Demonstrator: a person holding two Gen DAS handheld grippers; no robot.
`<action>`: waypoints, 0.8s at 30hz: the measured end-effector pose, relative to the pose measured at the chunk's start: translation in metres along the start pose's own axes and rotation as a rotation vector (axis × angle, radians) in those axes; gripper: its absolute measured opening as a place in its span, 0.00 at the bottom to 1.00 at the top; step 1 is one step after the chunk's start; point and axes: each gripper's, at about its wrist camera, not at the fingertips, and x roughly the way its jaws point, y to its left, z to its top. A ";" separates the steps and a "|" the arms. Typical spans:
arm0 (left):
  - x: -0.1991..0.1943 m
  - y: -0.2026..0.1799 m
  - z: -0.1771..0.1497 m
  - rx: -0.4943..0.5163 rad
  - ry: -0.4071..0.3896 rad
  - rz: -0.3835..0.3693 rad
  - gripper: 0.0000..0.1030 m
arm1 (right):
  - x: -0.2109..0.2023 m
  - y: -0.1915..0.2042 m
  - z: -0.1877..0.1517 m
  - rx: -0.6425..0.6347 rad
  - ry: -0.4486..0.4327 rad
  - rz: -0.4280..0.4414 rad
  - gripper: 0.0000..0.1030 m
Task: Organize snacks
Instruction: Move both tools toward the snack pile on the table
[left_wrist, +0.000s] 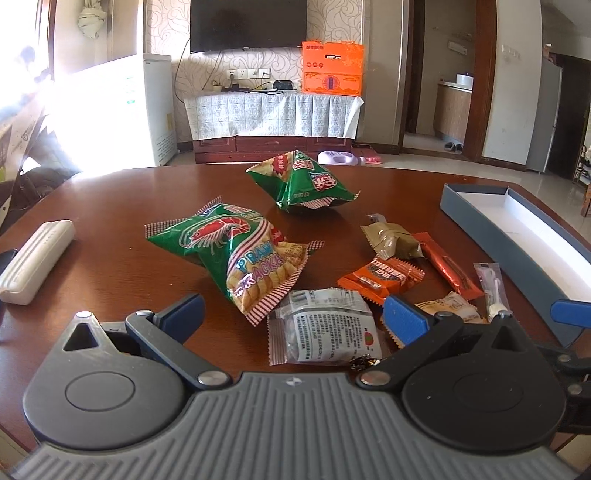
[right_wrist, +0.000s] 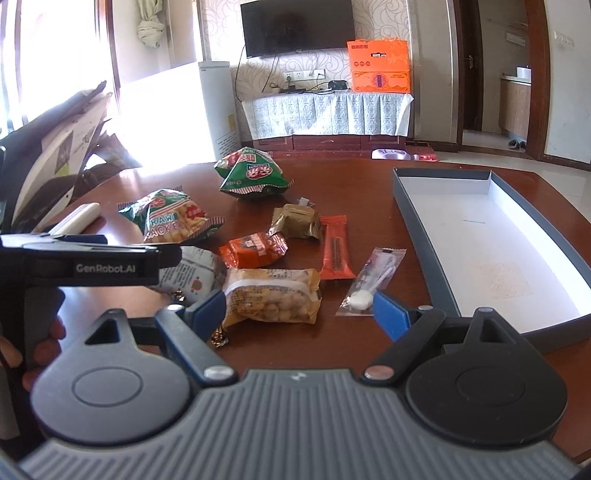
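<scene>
Two grippers: the left gripper (left_wrist: 293, 314) and the right gripper (right_wrist: 299, 314) both hover low over the near edge of the dark wooden table (left_wrist: 110, 266), blue-padded fingers spread wide, nothing between them.
Nearest left: a clear packet with a white printed label (left_wrist: 325, 338) lies flat straight ahead of the left gripper's gap.
Nearest right: a yellow see-through bag of round nuts (right_wrist: 273, 295) lies ahead of the right gripper, with a slim clear sachet holding a white spoon (right_wrist: 373, 282) just beside it toward the box.
Middle row: a small orange wrapped snack (right_wrist: 255, 249), an orange-red wrapped bar (right_wrist: 335, 247) and a crumpled olive-gold foil packet (right_wrist: 295, 220) sit close together.
Left of middle: a green prawn cracker bag (left_wrist: 236, 251) lies on its side.
Farthest snack: a puffed green crisp bag (right_wrist: 251, 173) stands well back on the table.
Container: a shallow grey cardboard box with a white inside (right_wrist: 413, 221) sits on the right; it looks empty.
Aside: a white ribbed case (left_wrist: 37, 254) lies at the far left, apart from the snacks.
Progress: nothing appears sorted yet; eight packets lie loose.
Likely next: the nut bag or the labelled packet, each nearest a gripper.
</scene>
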 end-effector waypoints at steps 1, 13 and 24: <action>0.001 0.000 0.000 0.001 0.001 -0.002 1.00 | 0.000 0.000 0.000 -0.003 0.002 -0.001 0.85; 0.012 -0.010 -0.004 0.031 0.002 -0.010 1.00 | -0.004 -0.004 0.003 -0.016 0.004 0.010 0.85; 0.012 -0.019 -0.006 0.076 -0.020 -0.070 1.00 | -0.007 -0.004 0.003 -0.028 0.002 0.024 0.85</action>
